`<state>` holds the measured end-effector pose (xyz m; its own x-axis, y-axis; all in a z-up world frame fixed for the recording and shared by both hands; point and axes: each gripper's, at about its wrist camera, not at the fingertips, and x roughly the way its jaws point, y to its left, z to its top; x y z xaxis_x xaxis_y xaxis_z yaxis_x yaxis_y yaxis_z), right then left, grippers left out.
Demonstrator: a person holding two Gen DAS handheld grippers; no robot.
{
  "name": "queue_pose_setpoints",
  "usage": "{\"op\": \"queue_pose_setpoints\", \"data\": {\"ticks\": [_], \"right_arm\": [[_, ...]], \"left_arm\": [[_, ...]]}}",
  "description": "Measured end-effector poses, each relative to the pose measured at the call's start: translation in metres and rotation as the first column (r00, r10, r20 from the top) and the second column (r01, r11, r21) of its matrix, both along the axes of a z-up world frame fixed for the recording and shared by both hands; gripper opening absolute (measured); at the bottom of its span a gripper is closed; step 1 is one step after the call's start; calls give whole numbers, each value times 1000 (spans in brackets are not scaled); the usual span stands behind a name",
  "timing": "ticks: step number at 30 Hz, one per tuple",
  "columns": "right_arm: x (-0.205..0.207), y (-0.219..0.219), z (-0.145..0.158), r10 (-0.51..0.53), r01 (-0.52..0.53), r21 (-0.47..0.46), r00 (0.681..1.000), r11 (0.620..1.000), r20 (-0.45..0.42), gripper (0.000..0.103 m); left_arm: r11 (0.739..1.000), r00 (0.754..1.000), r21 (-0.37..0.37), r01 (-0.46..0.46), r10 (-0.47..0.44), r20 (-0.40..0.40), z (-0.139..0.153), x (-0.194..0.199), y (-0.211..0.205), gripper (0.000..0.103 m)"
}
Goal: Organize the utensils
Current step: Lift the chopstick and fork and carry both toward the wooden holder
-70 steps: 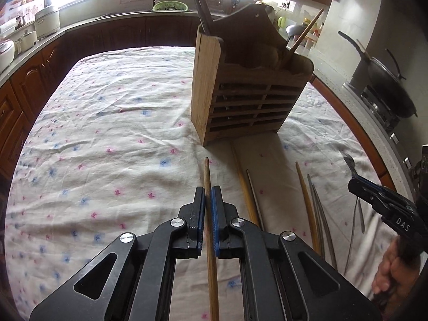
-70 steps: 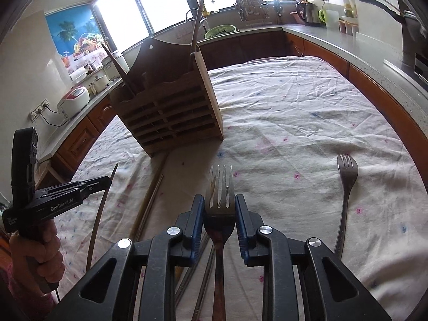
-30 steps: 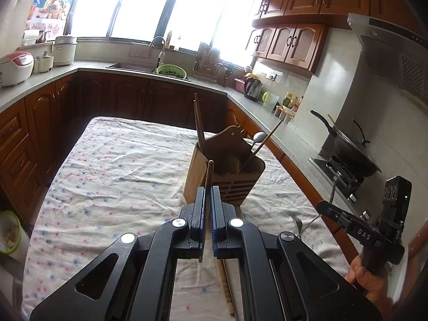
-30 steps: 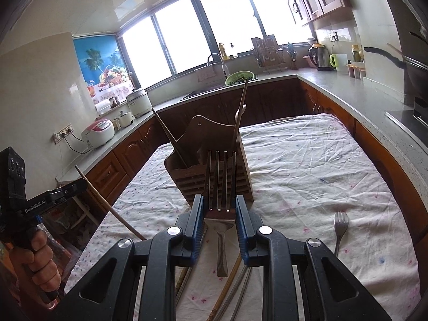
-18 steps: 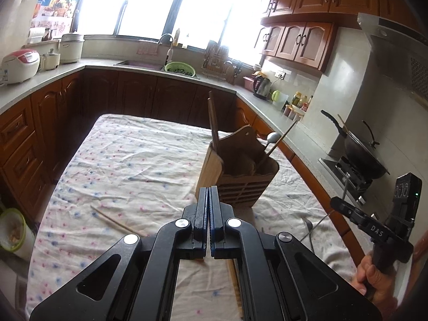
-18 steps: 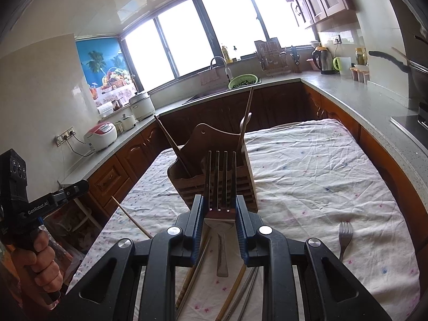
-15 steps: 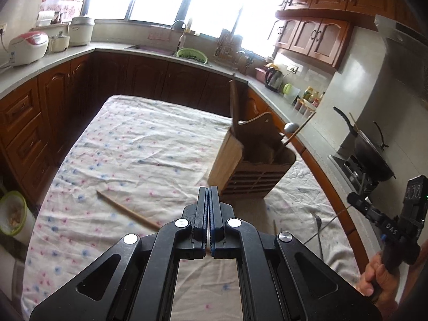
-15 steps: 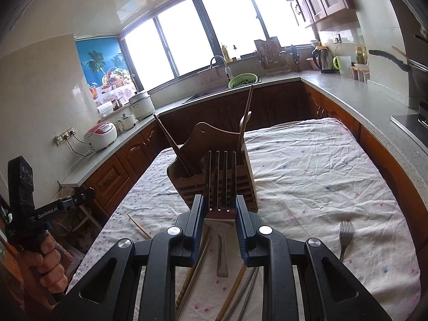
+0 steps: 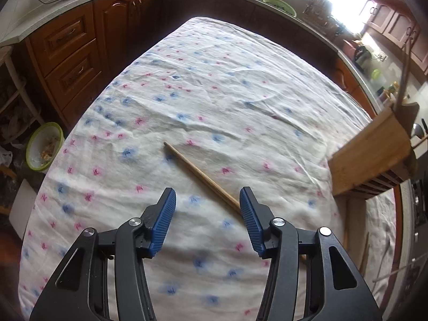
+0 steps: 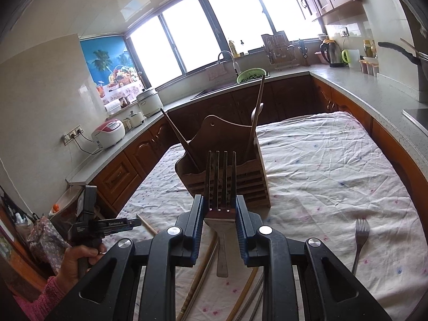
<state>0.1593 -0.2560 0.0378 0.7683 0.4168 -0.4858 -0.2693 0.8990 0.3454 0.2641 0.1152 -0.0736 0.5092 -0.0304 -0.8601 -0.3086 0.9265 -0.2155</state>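
My left gripper [image 9: 207,215] is open and empty, low over the floral tablecloth [image 9: 214,85]. A wooden chopstick [image 9: 199,176] lies flat on the cloth between and just beyond its fingers. The wooden utensil holder [image 9: 371,155] stands at the right, with a spoon and sticks in it. My right gripper [image 10: 218,220] is shut on a metal fork [image 10: 220,184], tines up, held in the air in front of the holder [image 10: 227,165]. The left gripper [image 10: 107,226] shows at the lower left of the right wrist view.
A second fork [image 10: 359,240] lies on the cloth at the right. Several chopsticks and metal utensils [image 10: 208,275] lie under my right gripper. Counters with a rice cooker [image 10: 108,133], sink and kettle surround the table. A green bowl [image 9: 44,147] sits on the floor at left.
The chopstick slipped out of my left gripper and fell on the cloth. My left gripper swung left, dropped toward it and opened. My right gripper lifted the fork and now holds it still.
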Motion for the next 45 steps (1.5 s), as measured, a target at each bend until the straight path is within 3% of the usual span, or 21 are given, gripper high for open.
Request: {"op": "queue_pose_setpoints", "data": {"ticks": [2, 6, 8, 9, 11, 13, 23, 34, 45], "right_arm": [[2, -1, -1, 2, -2, 4, 1000, 1000, -2, 23], [4, -3, -2, -2, 2, 11, 1000, 1000, -4, 23], [5, -6, -2, -7, 7, 17, 1000, 1000, -5, 23], [5, -6, -2, -8, 8, 21, 1000, 1000, -7, 23], [6, -8, -2, -13, 13, 24, 1000, 1000, -9, 23], [5, -9, -2, -16, 16, 24, 1000, 1000, -9, 23], [-2, -7, 4, -13, 13, 31, 1000, 999, 10, 23], [-9, -9, 16, -18, 16, 38, 999, 999, 47, 23], [-2, -9, 29, -21, 18, 31, 996, 999, 86, 23]], "left_arm": [[1000, 1000, 17, -17, 17, -16, -7, 12, 3, 49], [991, 1000, 132, 22, -21, -6, -9, 33, -11, 46], [975, 998, 213, 60, -60, -4, -11, 40, -24, 24], [971, 996, 223, 84, -86, 1, -11, 41, -29, 18], [974, 992, 190, 121, -125, 9, -8, 42, -34, 8], [977, 987, 145, 157, -162, 23, -5, 40, -40, 5], [950, 935, 61, 307, -313, 168, 42, -8, -80, 5], [929, 867, 33, 370, -357, 348, 118, -58, -93, 5], [920, 814, 22, 392, -358, 457, 158, -68, -95, 5]]}}
